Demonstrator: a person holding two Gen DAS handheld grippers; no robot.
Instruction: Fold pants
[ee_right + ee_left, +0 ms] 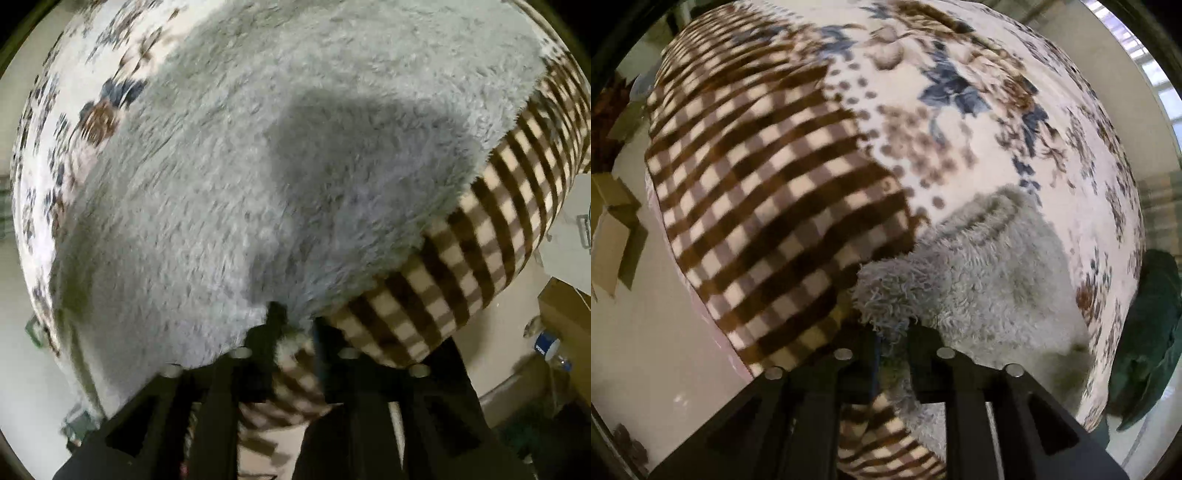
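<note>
Left fingers [892,332] clamped on fluffy grey pants [979,266], right fingers [295,328] likewise, no legible writing.

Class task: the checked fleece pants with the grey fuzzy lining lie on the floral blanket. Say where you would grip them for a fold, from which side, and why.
Grip the pants at the near edge, where checked face meets fuzzy lining, coming in low from the holder's side. That edge is thin and free; the middle lies flat on the floral blanket. Both the left gripper and right gripper already pinch there.

left gripper [892,334] and right gripper [295,332] both clamped (fabric between fingers).
</note>
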